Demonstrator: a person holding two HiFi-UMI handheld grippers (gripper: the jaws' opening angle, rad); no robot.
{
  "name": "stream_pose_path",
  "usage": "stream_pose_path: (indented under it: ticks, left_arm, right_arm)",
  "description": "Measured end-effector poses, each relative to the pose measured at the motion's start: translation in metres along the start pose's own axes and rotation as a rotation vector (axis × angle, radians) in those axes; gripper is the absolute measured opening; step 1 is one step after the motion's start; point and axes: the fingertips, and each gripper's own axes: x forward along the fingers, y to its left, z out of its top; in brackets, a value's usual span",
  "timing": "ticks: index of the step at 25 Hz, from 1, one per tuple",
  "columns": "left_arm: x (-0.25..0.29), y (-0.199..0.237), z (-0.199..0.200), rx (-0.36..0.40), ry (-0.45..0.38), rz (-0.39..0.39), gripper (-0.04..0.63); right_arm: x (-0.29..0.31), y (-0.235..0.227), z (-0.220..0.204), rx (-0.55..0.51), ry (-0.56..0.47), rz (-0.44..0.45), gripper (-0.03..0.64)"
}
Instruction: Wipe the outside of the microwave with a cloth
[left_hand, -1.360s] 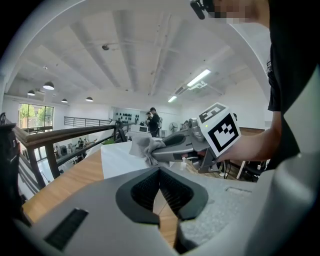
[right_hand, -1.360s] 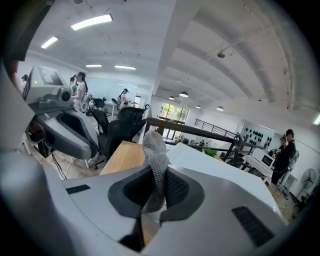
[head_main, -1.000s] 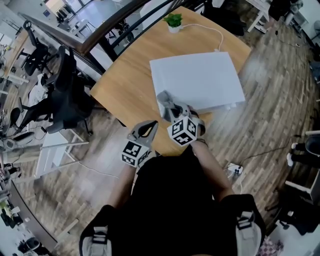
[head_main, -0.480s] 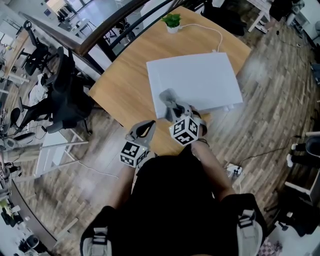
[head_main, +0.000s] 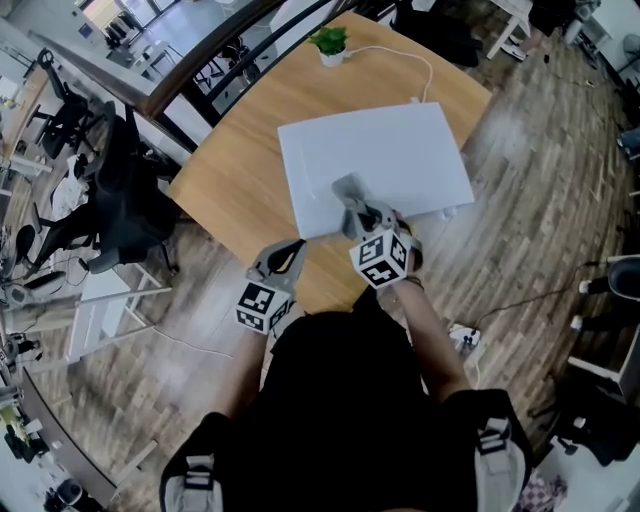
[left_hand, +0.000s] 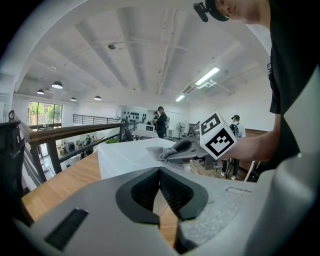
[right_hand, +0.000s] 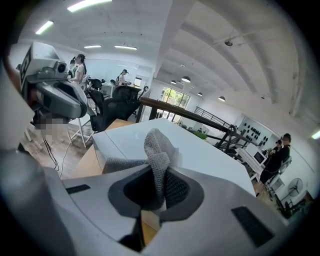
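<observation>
Cloth (right_hand: 159, 142), grey and knitted, stood pinched between the jaws of the right claw (right_hand: 156, 186). Its lower end was lost in the jaw hollow and its free end was bunched against the white microwave (right_hand: 210, 160), close to the near edge of the top. In the head view only the microwave's flat top showed; its door and sides could not be made out, and the right claw with its marker cube covered part of the near edge. The microwave sat on the wooden worktop (head_main: 235, 165), whose near edge was partly hidden by the person's dark torso. The left claw (head_main: 290, 250) hovered apart from the microwave, over that near edge, jaws pressed together with nothing between them. A small potted plant (head_main: 328, 42) stood at the far corner, and a white cable (head_main: 425, 68) curved from beside it toward the microwave's back; where it ended was too small to tell
</observation>
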Motion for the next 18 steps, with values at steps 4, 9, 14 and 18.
stream_pose_path:
  ticks: [4, 9, 14, 18]
  left_arm:
    - [0.007, -0.001, 0.002, -0.011, -0.002, 0.001, 0.002]
    - [0.013, -0.002, 0.003, -0.012, -0.006, 0.023, 0.002]
    - [0.017, -0.01, 0.006, -0.024, -0.006, 0.053, 0.002]
    - [0.015, -0.012, 0.003, -0.046, -0.005, 0.083, 0.002]
  right_arm:
    - [-0.003, -0.02, -0.016, 0.038, 0.005, -0.028, 0.026]
    - [-0.01, -0.046, -0.034, 0.063, 0.018, -0.05, 0.026]
    - [-0.026, -0.08, -0.06, 0.092, 0.041, -0.081, 0.026]
    - [-0.032, -0.102, -0.076, 0.12, 0.045, -0.108, 0.026]
